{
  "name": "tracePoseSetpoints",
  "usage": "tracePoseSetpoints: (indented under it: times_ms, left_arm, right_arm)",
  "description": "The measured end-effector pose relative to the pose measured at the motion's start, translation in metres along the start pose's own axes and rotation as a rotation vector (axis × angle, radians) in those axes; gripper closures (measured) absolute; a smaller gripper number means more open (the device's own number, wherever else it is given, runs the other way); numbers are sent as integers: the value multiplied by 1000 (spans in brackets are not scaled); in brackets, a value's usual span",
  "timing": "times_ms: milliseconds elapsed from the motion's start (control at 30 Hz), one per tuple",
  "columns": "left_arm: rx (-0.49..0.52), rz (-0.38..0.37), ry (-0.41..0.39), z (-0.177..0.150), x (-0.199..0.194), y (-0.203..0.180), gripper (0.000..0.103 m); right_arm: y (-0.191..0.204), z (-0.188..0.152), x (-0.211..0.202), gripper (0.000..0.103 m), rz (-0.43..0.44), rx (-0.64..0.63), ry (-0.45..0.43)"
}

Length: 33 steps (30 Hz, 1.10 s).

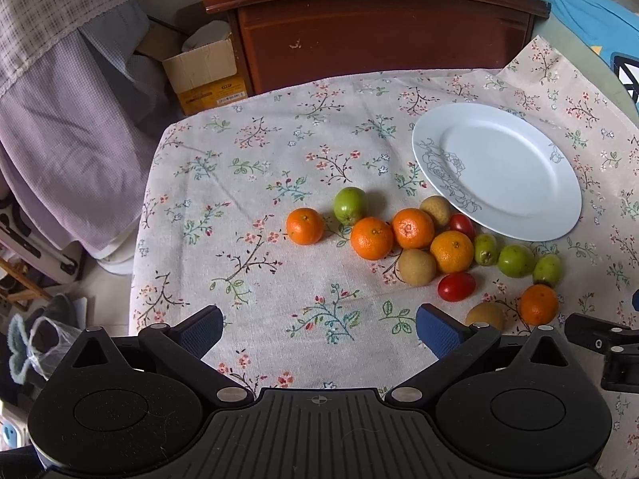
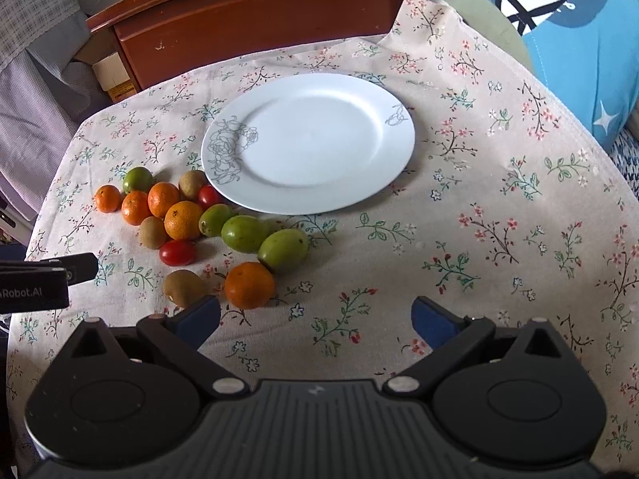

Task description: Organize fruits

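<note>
I judge the job barely begun, if at all: the plate [image 2: 307,141] is bare, and every fruit I can see sits loose on the cloth-covered counter [image 2: 459,239]. In the right wrist view the whole heap lies at about 8 o'clock from the plate. It holds oranges, with the nearest one [image 2: 249,285] just ahead of my right tongs, green fruits such as the one [image 2: 283,249] touching that orange, brown kiwis [image 2: 183,287], and two small tomatoes [image 2: 177,252]. One tomatoes sits right against the plate's rim. Assuming the plate is the target, everything is left to do.

My left tongs [image 1: 319,325] are spread wide and hold nothing. The blue pads [image 1: 437,329] hang over bare cloth, and the heap lies from 12 to 2 o'clock ahead of them.

My right tongs [image 2: 315,315] are likewise wide apart and empty. Their left pad [image 2: 197,317] sits very near a kiwi, but I cannot tell whether it touches it. The nearest orange is at about 11 o'clock, just outside the gap.
</note>
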<state>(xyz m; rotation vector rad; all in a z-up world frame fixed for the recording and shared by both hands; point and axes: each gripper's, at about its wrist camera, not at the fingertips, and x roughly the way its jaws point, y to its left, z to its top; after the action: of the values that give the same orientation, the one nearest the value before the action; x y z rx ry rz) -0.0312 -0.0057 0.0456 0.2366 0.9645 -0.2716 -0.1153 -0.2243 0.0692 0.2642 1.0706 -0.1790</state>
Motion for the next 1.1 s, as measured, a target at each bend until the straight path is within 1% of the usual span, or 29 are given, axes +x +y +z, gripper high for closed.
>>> tracePoseSetpoints:
  times_ms: [67,133,167,233,300,333,400,500,667,700,767,833,867,900,933,1000,1100]
  left_arm:
    - [-4,-25,-1,-2,0,2,0]
    - [-1,-46,-10,-3,-1,1,0]
    - [7,-50,-16,-4,-2,0,0]
    - [31,-56,-31,-6,-3,-4,0]
    - [56,-73,-42,-8,-3,-10,0]
    - [67,-86,-48,-10,-3,-12,0]
    - [90,-113,-51,-13,-1,-19,0]
    - [125,-165,-43,-19,4,-32,1]
    - [181,-215,-73,-25,6,-50,2]
    - [187,-224,-84,-26,7,-52,4]
    - [198,-249,-92,-26,8,-56,8]
    - [200,-266,-94,-25,9,-59,10]
    - [201,-277,-98,-25,10,-59,14]
    - [201,-287,-100,-25,10,-60,20]
    - [200,-297,-102,-25,11,-60,22]
    - [198,-309,-105,-25,12,-61,34]
    - [195,-325,-93,-25,19,-62,48]
  right_arm:
    - [-5,-1,-3,2,-10,-3,-14]
    - [-10,-2,-6,6,7,3,-27]
    - [-12,-1,-7,11,15,16,-33]
    - [-17,0,-8,13,32,43,-53]
    - [-23,0,-6,19,34,73,-80]
    - [-26,1,-4,21,32,90,-77]
    - [-31,2,2,28,57,126,-68]
    - [-35,3,8,32,108,182,-70]
    - [-26,7,15,40,158,160,-86]
    - [-23,8,16,43,163,151,-87]
    - [-20,8,18,44,176,133,-88]
    - [-17,8,21,44,181,117,-86]
    - [-15,9,22,44,181,110,-84]
    - [-15,8,23,46,181,105,-86]
    - [-14,8,24,48,184,102,-88]
    - [-14,9,28,51,186,98,-89]
    - [-15,9,33,55,198,110,-91]
